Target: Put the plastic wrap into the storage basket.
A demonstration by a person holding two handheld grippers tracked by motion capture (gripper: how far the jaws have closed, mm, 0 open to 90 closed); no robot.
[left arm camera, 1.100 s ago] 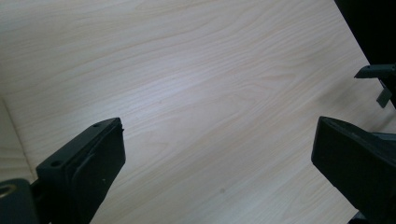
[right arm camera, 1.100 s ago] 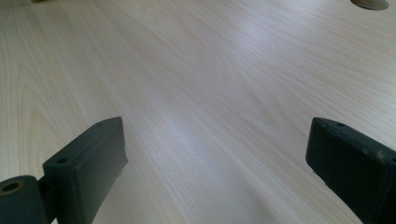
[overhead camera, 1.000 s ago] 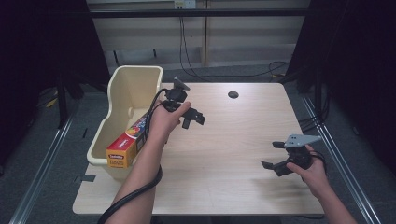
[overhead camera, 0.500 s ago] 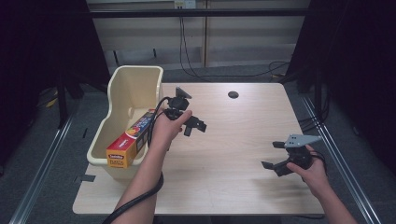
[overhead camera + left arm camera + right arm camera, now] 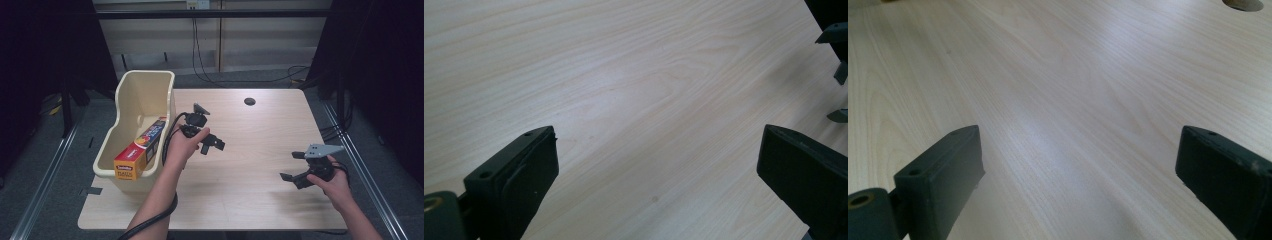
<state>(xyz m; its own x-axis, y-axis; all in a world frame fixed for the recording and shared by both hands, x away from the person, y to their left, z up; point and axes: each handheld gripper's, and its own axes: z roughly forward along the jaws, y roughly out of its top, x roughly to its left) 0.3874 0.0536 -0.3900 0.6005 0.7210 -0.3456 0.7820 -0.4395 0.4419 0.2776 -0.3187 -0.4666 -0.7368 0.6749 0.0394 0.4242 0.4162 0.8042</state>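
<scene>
One box in bin — table otherwise bare.

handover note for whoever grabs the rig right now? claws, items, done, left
Left claw: open, empty, over bare table just right of the bin.
Right claw: open, empty, low at the table's right side.
Box: lying inside the cream bin, one end at its near rim, untouched.
Done: box looks stowed in the bin.
Left: nothing else on the table to pick; probably check the box sits securely.
</scene>
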